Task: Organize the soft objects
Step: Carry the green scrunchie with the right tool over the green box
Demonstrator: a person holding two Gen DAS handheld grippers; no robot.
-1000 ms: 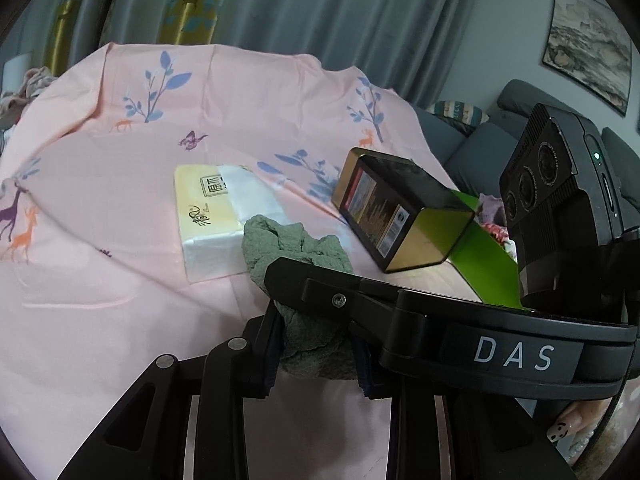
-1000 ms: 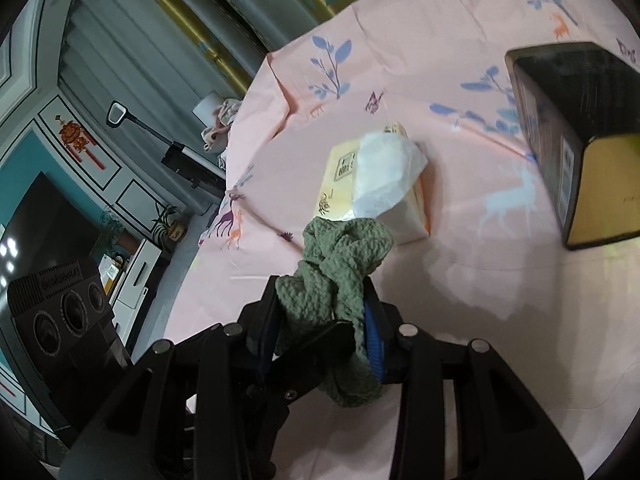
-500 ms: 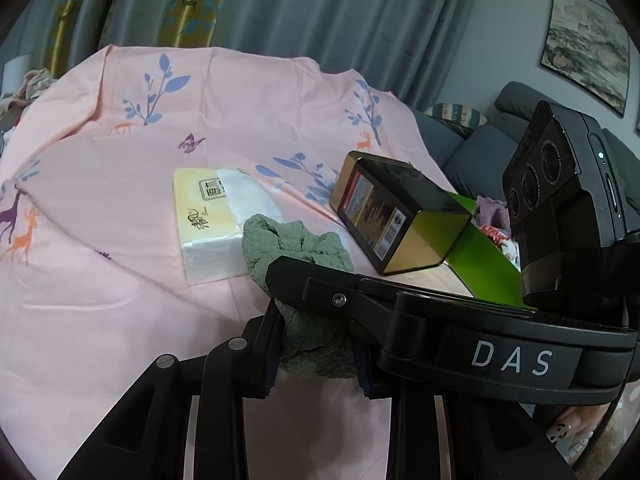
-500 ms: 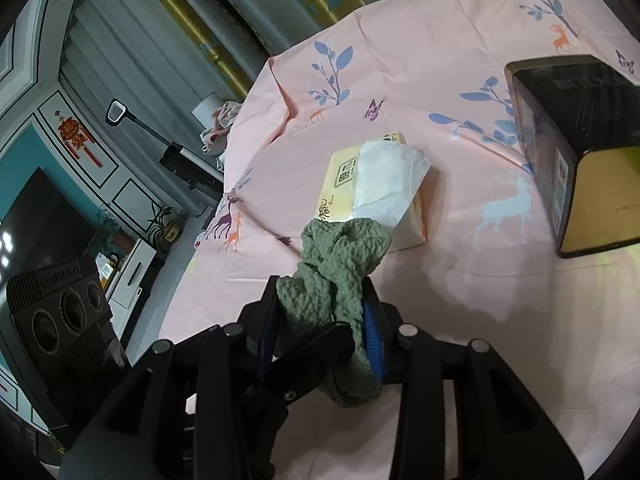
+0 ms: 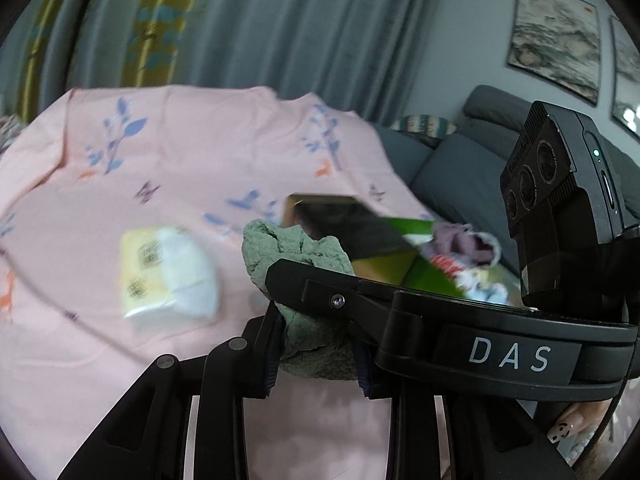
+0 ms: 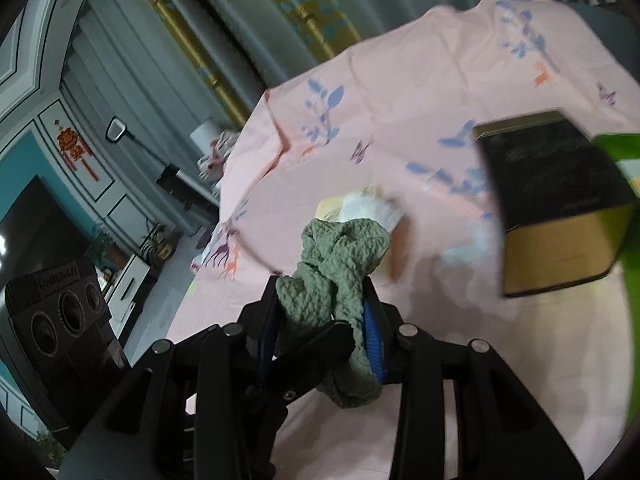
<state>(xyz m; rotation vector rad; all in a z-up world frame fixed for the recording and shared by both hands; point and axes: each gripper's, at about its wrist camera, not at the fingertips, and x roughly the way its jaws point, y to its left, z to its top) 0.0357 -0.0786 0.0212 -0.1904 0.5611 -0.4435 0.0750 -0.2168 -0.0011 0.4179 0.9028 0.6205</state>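
A crumpled green knitted cloth (image 5: 296, 256) is gripped from both sides. My left gripper (image 5: 316, 352) is shut on its lower part, and my right gripper (image 6: 324, 344) is shut on the same cloth (image 6: 340, 256); its black arm crosses in front in the left wrist view. The cloth hangs above the pink printed tablecloth (image 5: 120, 184). A green container (image 5: 428, 268) holding other soft clothes (image 5: 460, 248) lies to the right.
A yellow and white tissue pack (image 5: 168, 272) lies on the table left of the cloth. A black and gold box (image 6: 560, 208) stands beyond it, next to the green container. A grey sofa (image 5: 460, 176) and curtains are behind.
Both grippers have lifted with the cloth and swung toward the right. The view is now blurred, and the green container with clothes has come further into sight.
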